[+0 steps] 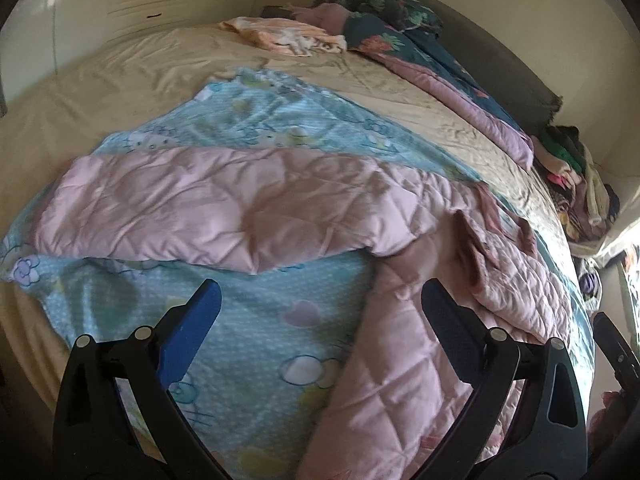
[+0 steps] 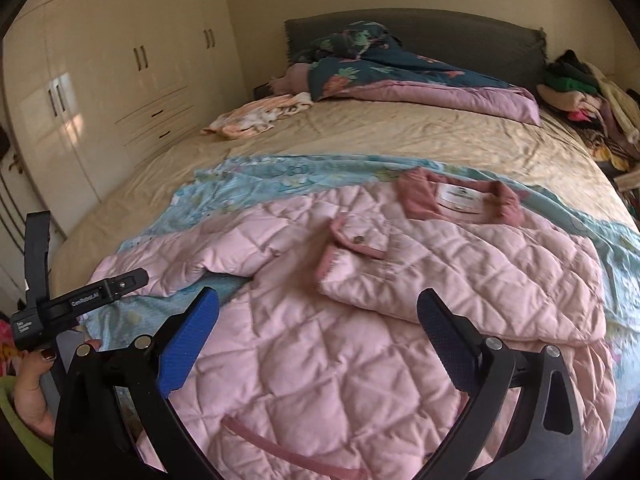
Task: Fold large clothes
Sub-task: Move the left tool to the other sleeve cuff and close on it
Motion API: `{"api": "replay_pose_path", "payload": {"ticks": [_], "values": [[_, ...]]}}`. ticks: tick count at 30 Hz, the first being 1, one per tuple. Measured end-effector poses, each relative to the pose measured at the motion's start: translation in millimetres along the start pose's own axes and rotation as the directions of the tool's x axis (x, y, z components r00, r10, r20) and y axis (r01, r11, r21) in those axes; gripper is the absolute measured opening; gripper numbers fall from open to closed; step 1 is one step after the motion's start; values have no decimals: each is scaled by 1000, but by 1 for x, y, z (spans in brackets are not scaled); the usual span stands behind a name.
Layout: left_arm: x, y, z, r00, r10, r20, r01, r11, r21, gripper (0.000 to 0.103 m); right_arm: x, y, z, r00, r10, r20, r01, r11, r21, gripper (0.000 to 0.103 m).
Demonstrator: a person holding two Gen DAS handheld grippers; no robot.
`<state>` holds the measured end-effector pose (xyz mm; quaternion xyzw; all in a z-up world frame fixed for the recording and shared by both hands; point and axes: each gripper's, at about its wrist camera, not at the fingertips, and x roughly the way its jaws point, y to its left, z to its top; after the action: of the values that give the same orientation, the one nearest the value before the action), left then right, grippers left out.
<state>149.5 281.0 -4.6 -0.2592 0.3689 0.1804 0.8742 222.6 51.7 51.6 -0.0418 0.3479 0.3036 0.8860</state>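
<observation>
Two grippers hover over a bed, both with blue pads spread wide and holding nothing. Left gripper sits above a blue sheet and the edge of a pink quilted jacket. Right gripper sits above the jacket, which lies flat on the sheet, collar toward the headboard, one sleeve folded across the front. A hand grips the left gripper's handle at lower left. Wardrobe stands beside the bed.
</observation>
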Motion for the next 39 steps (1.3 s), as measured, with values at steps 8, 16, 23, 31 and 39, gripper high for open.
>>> {"api": "replay_pose_path", "payload": {"ticks": [8,16,23,31,39], "values": [[7,33,3,999,33,-12,-34,997,-70,94,24,44,8,998,49,-28,-52,995,-80,99],[18,64,4,998,55,-24,-58,989,-137,94,45,75,10,995,85,-56,-92,988,-125,99],[23,89,6,997,72,-29,-77,976,-204,94,59,89,9,992,97,-78,-108,983,-148,99],[32,125,12,994,99,-40,-107,949,-298,94,71,97,10,991,106,-86,-118,981,-155,99],[35,164,22,987,163,-9,-152,898,-413,92,76,97,9,991,104,-89,-117,982,-151,99]]}}
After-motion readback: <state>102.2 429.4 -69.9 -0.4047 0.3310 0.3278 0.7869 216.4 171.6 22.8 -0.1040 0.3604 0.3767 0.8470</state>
